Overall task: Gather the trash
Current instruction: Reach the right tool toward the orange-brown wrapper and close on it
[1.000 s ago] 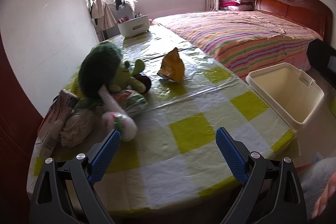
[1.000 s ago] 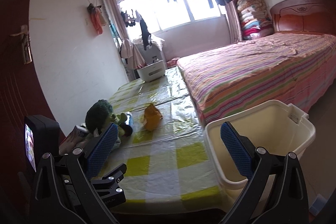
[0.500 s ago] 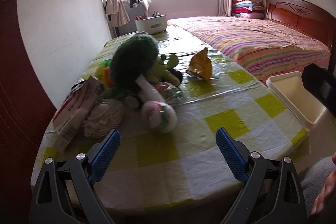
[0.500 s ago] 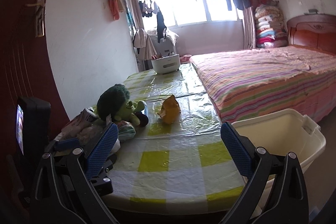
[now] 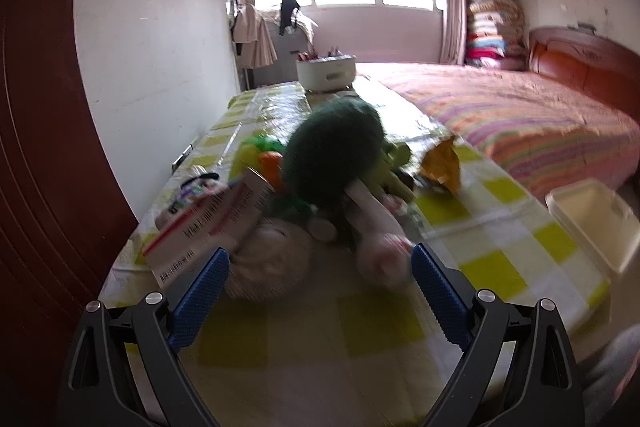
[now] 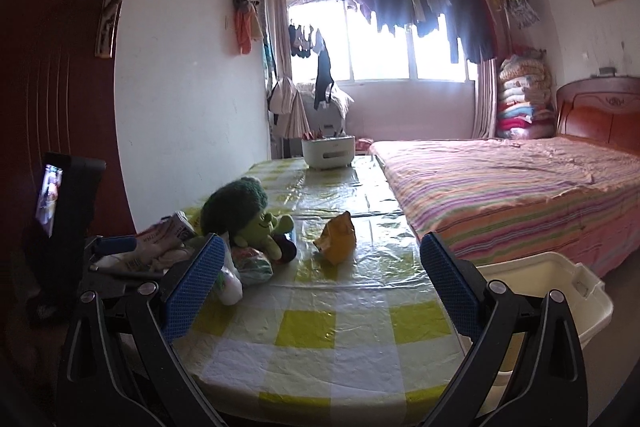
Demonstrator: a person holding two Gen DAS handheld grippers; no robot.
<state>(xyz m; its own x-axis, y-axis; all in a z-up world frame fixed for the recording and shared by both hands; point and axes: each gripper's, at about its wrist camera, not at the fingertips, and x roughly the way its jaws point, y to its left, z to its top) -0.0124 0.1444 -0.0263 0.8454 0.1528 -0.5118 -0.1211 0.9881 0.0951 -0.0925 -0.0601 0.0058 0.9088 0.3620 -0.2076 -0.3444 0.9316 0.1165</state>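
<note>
A heap of litter lies on the checked table [image 5: 360, 339]: a white carton [image 5: 208, 223], a crumpled pale wad [image 5: 268, 259], a pink-white wrapper [image 5: 380, 239] and an orange snack bag [image 5: 440, 167]. My left gripper [image 5: 318, 291] is open, low over the table, just short of the wad and carton. In the right wrist view the same heap shows: the carton [image 6: 164, 231], the orange bag [image 6: 338, 239]. My right gripper [image 6: 320, 279] hangs open above the near table edge, holding nothing. A cream bin [image 6: 552, 291] stands beside the table on the right.
A green plush toy [image 6: 244, 211] sits among the litter. A white basket [image 6: 328, 153] stands at the table's far end. A striped bed [image 6: 520, 187] runs along the right, a dark red door [image 6: 48, 107] on the left. The left gripper's body and screen [image 6: 60, 203] show at left.
My left gripper has swung left and come forward and lower toward the heap; the view is blurred by motion. The right gripper has risen and turned left, bin sliding to the right edge.
</note>
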